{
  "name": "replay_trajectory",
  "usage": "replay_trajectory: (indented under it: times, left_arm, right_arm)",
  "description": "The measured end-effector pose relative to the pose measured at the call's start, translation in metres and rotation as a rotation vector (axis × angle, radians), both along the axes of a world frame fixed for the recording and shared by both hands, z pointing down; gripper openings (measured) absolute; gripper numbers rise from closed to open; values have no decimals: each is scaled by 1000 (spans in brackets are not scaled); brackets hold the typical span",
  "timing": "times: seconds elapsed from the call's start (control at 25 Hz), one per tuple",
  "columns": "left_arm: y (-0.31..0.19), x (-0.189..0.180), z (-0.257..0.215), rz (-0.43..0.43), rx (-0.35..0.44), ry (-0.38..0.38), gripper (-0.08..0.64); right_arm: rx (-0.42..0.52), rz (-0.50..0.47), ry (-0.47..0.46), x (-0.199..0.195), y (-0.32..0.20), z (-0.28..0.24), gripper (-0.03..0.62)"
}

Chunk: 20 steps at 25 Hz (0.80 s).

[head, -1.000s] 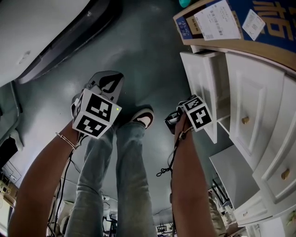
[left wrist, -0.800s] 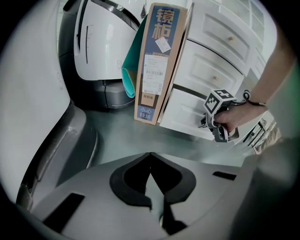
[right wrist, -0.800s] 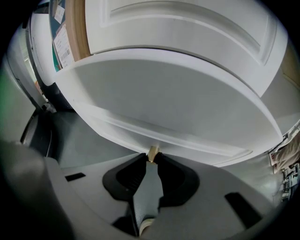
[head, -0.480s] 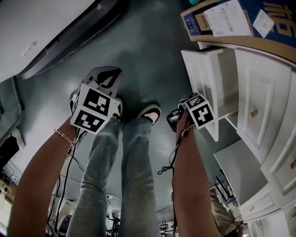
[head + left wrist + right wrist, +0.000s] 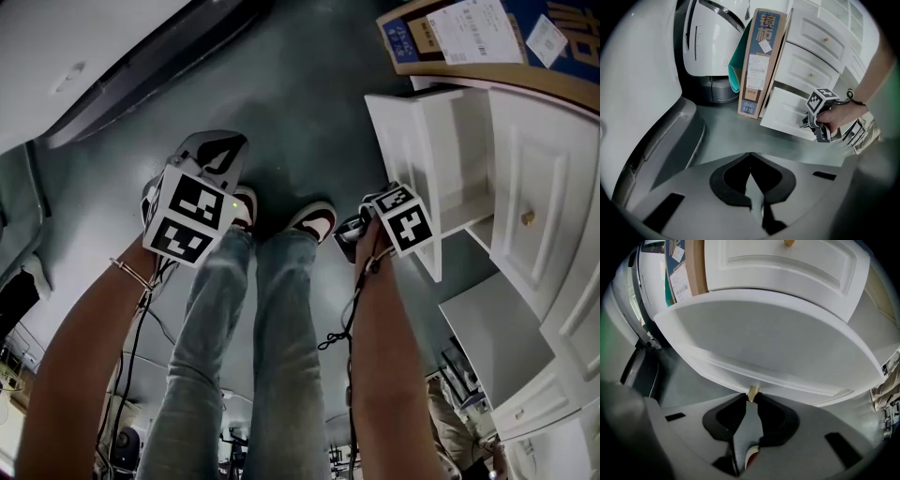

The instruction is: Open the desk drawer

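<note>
- Room: dark grey floor [image 5: 309, 112], with a white desk [image 5: 539, 169] to the right of my grippers and a tall cardboard box [image 5: 761, 61] leaning at the desk's far end.
- Right gripper [image 5: 751, 398]: the jaws are clamped on the small brass knob [image 5: 752, 392] of the drawer [image 5: 778, 338]. The pads press it from both sides.
- Left gripper [image 5: 750, 161]: jaws together, nothing between them. It hangs over bare floor, well apart from the desk.
- Change: compared with a second ago, the drawer front stands further out from the desk face and more of its side panel shows. My shoes [image 5: 314, 220] have also shifted back.
- Meaning: I judge the drawer largely open. The pull is working and little travel should remain.
- Edges: the drawer's near corner juts into the floor space just beside my right hand. The drawer above, with its own knob [image 5: 528, 217], sits flush.
- Open room: there is free floor behind and to the left of both grippers. A curved white body [image 5: 712, 42] bounds the far left.
</note>
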State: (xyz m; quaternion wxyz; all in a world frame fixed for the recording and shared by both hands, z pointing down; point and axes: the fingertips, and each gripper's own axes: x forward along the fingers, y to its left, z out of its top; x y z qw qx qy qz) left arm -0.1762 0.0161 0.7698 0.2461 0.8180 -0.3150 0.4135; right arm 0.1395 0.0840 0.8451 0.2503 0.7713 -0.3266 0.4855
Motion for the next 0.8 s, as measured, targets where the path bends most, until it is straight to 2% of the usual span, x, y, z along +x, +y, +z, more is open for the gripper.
replay_trajectory:
  times: [0.36, 0.8]
  left_arm:
    - [8, -12, 3, -15, -3, -5, 15]
    - [12, -9, -4, -4, 8, -9, 15]
  right_arm:
    - [5, 14, -5, -13, 8, 0, 83]
    - [7, 28, -27, -25, 16, 0, 83]
